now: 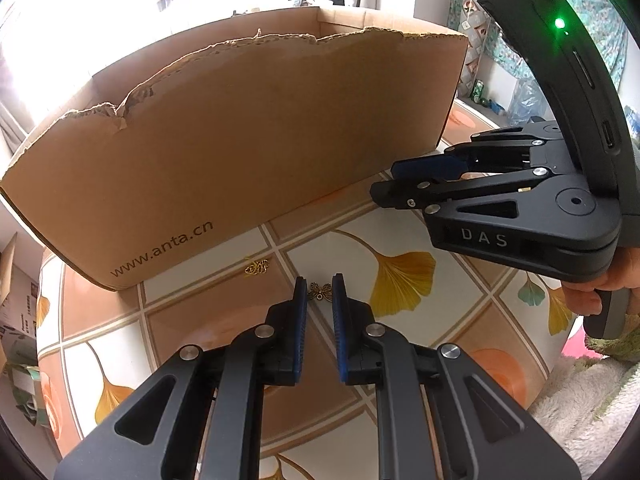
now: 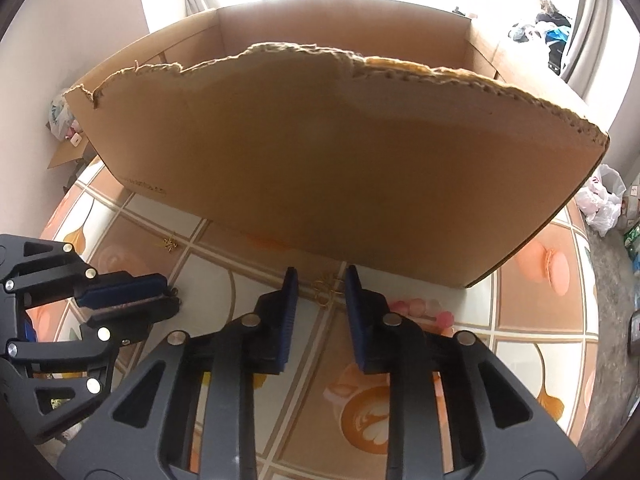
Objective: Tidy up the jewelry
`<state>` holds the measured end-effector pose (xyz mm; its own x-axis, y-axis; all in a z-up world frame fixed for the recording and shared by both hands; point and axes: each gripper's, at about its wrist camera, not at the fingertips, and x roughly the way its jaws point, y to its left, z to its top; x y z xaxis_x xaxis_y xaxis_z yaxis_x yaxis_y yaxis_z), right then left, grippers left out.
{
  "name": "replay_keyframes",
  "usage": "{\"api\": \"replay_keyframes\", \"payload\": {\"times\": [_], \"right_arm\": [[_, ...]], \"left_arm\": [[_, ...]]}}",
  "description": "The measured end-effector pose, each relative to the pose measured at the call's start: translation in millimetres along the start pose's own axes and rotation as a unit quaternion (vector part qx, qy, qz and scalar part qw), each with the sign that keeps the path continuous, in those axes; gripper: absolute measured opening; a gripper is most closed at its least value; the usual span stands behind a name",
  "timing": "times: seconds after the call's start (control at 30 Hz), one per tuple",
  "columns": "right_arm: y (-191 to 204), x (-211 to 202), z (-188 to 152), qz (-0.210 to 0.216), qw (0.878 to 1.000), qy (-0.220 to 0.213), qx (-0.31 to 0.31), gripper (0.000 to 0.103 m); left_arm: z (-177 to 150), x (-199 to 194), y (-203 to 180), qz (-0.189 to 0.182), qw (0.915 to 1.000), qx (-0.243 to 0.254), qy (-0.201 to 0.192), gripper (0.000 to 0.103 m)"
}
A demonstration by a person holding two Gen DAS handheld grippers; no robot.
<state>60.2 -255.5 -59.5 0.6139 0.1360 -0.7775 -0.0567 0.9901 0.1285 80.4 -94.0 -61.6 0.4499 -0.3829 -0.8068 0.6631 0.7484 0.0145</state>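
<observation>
Hovering our left gripper (image 1: 320, 286) over the butterfly charm (image 1: 320, 292), we are keeping its jaws narrowly parted, pinching nothing. Our right gripper (image 2: 322, 280), empty, is straddling a gold charm (image 2: 326, 286). Closing carelessly risks flicking these pieces under the cardboard box (image 1: 240, 140), crowding us ahead; room is staying open only sideways.

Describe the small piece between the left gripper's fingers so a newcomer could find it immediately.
Start at the torn cardboard box on the ginkgo-leaf tablecloth. Just in front of its printed side, between the left gripper's blue fingers, lies a butterfly-shaped charm. It is dark bronze; the gold tangle nearby is brighter.
</observation>
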Motion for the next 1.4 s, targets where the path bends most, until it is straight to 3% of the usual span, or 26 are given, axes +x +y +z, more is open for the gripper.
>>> {"api": "replay_keyframes", "payload": {"times": [0.1, 0.3, 0.33, 0.4, 0.57, 0.6, 0.7, 0.73, 0.83, 0.97, 1.13, 1.27, 1.4], "right_arm": [[2, -1, -1, 0.003, 1.000, 0.001, -0.004, 0.015], [6, -1, -3, 0.006, 1.000, -0.002, -0.008, 0.014], [6, -2, -3, 0.010, 1.000, -0.003, -0.007, 0.005], [3, -2, -3, 0.013, 1.000, -0.002, -0.006, 0.002], [-2, -5, -3, 0.031, 1.000, 0.001, 0.001, 0.002], [-2, -6, -2, 0.039, 0.999, 0.001, 0.000, 0.003], [-3, -10, 0, 0.045, 0.999, -0.002, -0.014, 0.025], [-3, -11, 2, 0.046, 0.999, -0.005, -0.022, 0.028], [-6, -9, 7, 0.055, 0.998, -0.001, -0.039, 0.028], [-15, 3, 17, 0.097, 0.995, 0.021, -0.028, 0.028], [-7, 1, 8, 0.124, 0.991, 0.042, -0.024, 0.028], [6, -4, -1, 0.131, 0.990, 0.050, -0.022, 0.028], [7, -7, -3, 0.099, 0.994, 0.039, -0.015, 0.028]], "left_arm": [[0, 0, 1, -0.001, 1.0000, -0.001, -0.001, 0.013], [0, 0, 2, 0.000, 1.0000, -0.003, -0.002, 0.013], [-1, 0, 3, 0.000, 1.0000, -0.002, -0.002, 0.013], [0, 0, 2, 0.000, 1.0000, -0.002, -0.003, 0.013], [-1, 0, 1, 0.001, 1.0000, 0.001, -0.002, 0.013], [-1, 0, 0, 0.001, 1.0000, 0.001, -0.002, 0.013], [-1, 0, 0, 0.002, 1.0000, 0.002, -0.002, 0.013], [-1, 0, 0, 0.002, 1.0000, 0.002, -0.002, 0.013], [-1, 0, -1, 0.002, 1.0000, 0.002, -0.002, 0.013], [-1, 0, 0, 0.001, 1.0000, 0.002, -0.002, 0.013], [-1, 0, 0, 0.002, 1.0000, 0.002, -0.002, 0.013], [-1, 0, -1, 0.001, 1.0000, 0.001, -0.003, 0.013], [-1, 0, 0, 0.002, 1.0000, 0.002, -0.003, 0.013]]}}
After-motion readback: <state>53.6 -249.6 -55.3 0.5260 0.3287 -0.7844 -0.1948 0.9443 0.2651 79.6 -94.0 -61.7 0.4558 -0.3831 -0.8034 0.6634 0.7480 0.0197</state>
